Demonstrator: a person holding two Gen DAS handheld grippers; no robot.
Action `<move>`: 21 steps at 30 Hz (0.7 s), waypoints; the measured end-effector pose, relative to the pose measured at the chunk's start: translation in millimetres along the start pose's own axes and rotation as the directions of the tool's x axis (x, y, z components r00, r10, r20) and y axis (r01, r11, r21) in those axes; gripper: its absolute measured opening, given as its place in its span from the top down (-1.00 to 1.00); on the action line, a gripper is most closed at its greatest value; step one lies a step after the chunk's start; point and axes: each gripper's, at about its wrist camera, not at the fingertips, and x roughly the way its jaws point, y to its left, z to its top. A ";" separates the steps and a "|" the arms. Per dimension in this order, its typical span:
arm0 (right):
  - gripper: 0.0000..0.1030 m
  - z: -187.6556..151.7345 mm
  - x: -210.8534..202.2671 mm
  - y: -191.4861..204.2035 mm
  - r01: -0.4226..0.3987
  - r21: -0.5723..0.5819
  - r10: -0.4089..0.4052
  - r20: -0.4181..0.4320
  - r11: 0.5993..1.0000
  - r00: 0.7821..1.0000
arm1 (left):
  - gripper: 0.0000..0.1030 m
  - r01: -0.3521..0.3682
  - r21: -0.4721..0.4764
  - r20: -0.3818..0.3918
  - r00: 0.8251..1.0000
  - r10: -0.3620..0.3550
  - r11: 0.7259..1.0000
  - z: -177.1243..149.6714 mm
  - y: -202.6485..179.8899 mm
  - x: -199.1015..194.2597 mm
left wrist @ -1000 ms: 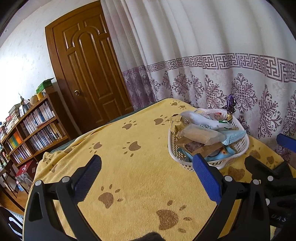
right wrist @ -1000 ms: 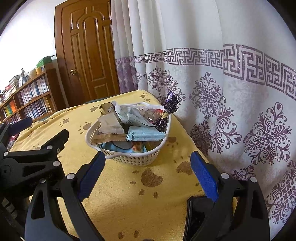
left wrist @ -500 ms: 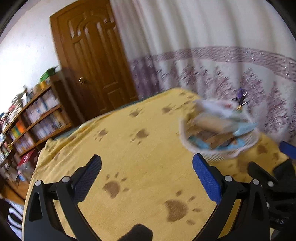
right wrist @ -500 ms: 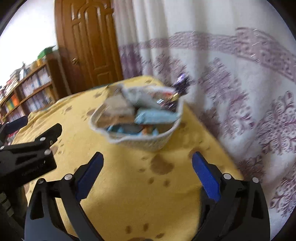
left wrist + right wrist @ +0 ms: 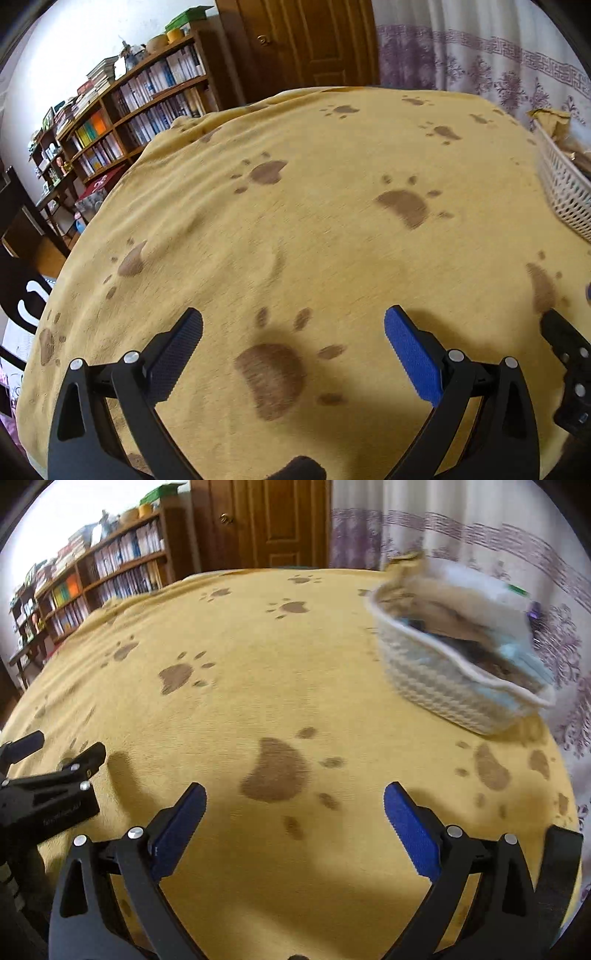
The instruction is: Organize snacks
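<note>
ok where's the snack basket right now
The basket sits on the yellow paw-print cloth at the far right of the right wrist view, beside the curtain. Only its edge shows at the right rim of the left wrist view.

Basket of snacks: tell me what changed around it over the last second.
Both tongs, left and right, swung left and tipped down toward the yellow cloth, so the basket slid to the right of both views. Nothing grabbed or released; both stay open, snacks still in the basket.

basket [image 5: 447, 686] w/ snacks [image 5: 458, 616] far right on table [image 5: 258, 686], bookshelf [image 5: 85, 579] behind left
</note>
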 end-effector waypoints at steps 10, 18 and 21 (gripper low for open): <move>-0.95 6.9 17.4 7.7 0.027 0.010 -0.026 -0.050 1.000 0.998 | -0.91 0.005 -0.023 -0.006 1.000 -0.005 1.000 -3.2 1.7 1.2; -0.95 1.5 14.8 6.5 0.024 0.005 -0.024 -0.027 1.000 0.999 | -0.91 0.112 -0.138 -0.047 0.992 -0.120 0.984 -3.7 18.8 8.3; -0.95 1.4 15.1 6.5 0.023 0.006 -0.023 -0.026 1.000 0.999 | -0.91 0.114 -0.137 -0.043 0.992 -0.121 0.984 -3.5 18.5 8.3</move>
